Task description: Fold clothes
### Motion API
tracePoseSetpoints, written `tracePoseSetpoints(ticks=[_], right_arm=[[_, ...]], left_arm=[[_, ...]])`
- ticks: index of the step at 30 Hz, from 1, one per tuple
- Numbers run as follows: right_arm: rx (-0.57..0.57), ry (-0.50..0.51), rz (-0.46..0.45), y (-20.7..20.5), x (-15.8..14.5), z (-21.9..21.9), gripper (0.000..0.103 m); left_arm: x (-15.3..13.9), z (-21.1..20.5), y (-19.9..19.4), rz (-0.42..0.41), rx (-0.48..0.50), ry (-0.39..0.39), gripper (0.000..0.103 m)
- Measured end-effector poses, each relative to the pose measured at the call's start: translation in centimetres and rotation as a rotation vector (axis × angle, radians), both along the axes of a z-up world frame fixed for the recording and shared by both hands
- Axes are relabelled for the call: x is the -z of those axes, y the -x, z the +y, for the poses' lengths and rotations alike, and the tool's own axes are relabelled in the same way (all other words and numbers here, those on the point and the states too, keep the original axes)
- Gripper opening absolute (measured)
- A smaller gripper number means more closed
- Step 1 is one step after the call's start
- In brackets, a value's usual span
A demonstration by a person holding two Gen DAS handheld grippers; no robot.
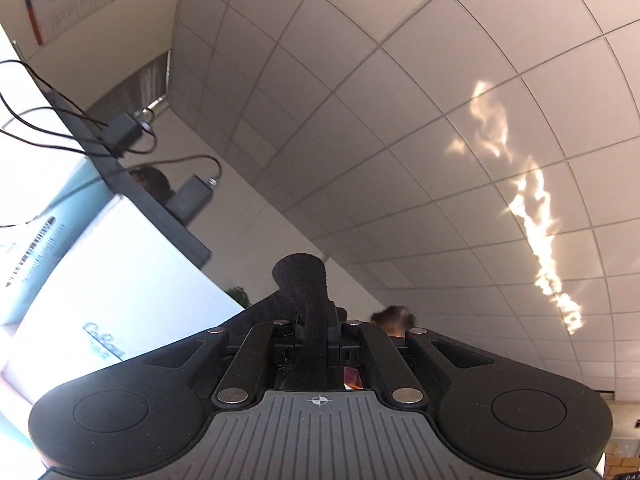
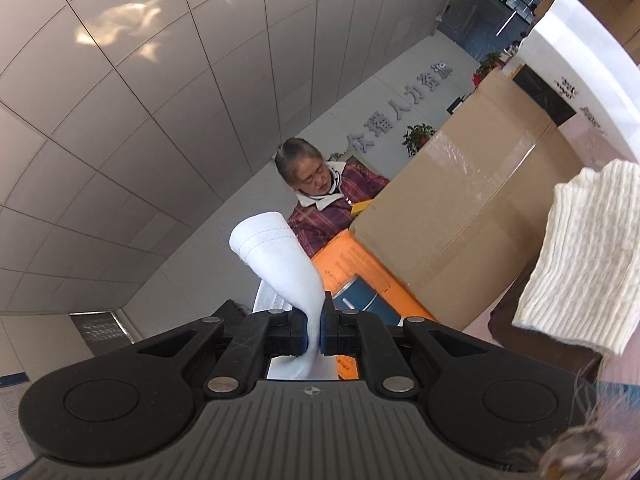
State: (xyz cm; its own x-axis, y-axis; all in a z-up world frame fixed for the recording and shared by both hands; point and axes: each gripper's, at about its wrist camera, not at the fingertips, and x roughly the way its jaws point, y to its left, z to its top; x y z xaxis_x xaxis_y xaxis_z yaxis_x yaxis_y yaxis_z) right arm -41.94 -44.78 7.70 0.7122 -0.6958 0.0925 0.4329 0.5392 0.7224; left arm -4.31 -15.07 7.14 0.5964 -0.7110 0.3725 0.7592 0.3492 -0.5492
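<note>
Black sock (image 1: 301, 284), one, was clamped between left gripper (image 1: 316, 332) fingers; one white sock (image 2: 276, 256) clamped in right gripper (image 2: 314, 330).

The left claw (image 1: 316, 336) is clamped on a black sock (image 1: 302, 280), tilted up toward the tiled ceiling (image 1: 360, 100); cables (image 1: 60, 128) dangle at left.

wall sign (image 2: 400, 106): raised grey characters 人力资源 | other print: too blurred to read
</note>
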Motion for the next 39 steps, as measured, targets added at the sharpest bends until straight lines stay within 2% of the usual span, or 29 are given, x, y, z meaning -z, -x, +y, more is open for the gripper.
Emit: tracePoseSetpoints(ticks=[3,7,12,17,20,26,28,29,30,32,33,34,35,36,38,39], right_arm=[[-0.072,-0.055,0.023,-2.7,1.2,-0.2,0.005],[-0.114,-0.106,0.107,-4.1,4.3,1.4,0.005],[-0.127,-0.211,0.193,-2.6,9.8,4.7,0.005],[-0.079,-0.301,0.228,0.4,12.4,6.3,0.005],[-0.056,-0.295,0.252,1.2,12.5,7.4,0.005],[-0.037,-0.202,0.359,1.5,11.9,9.7,0.006],[-0.013,-0.210,0.390,1.9,11.9,10.0,0.009],[0.009,-0.218,0.399,2.3,11.9,10.1,0.018],[0.041,-0.225,0.411,2.7,11.8,10.2,0.039],[0.154,-0.218,0.431,3.8,11.6,10.5,0.054],[0.195,-0.210,0.442,4.3,11.5,10.5,0.055],[0.218,-0.209,0.443,4.7,11.4,10.5,0.057],[0.237,-0.211,0.442,5.1,11.3,10.3,0.063],[0.246,-0.215,0.432,5.4,11.2,10.1,0.067],[0.243,-0.221,0.412,5.8,10.8,9.3,0.070],[0.232,-0.220,0.407,5.7,10.5,8.7,0.072]], left_arm=[[0.2,2.8,-0.2,0.021,-0.080,-0.030,0.003],[2.5,7.5,1.4,0.020,-0.122,-0.171,0.003],[6.2,12.1,3.9,0.097,-0.069,-0.325,0.003],[8.7,14.7,6.6,0.160,-0.021,-0.451,0.003],[9.7,15.8,7.6,0.181,-0.003,-0.491,0.003],[10.8,17.1,8.1,0.228,-0.032,-0.532,0.004],[11.1,17.6,7.8,0.262,-0.049,-0.552,0.011],[11.1,18.0,7.6,0.274,-0.069,-0.554,0.012],[11.1,18.5,7.5,0.285,-0.091,-0.551,0.017],[10.9,19.5,7.2,0.300,-0.160,-0.546,0.027],[10.7,20.1,7.1,0.301,-0.215,-0.544,0.037],[10.4,20.6,6.9,0.293,-0.261,-0.542,0.053],[10.0,21.0,6.7,0.283,-0.305,-0.540,0.060],[9.6,21.5,6.5,0.274,-0.349,-0.537,0.067],[8.7,22.2,5.9,0.245,-0.420,-0.540,0.069],[8.0,22.2,5.4,0.220,-0.435,-0.542,0.075]])
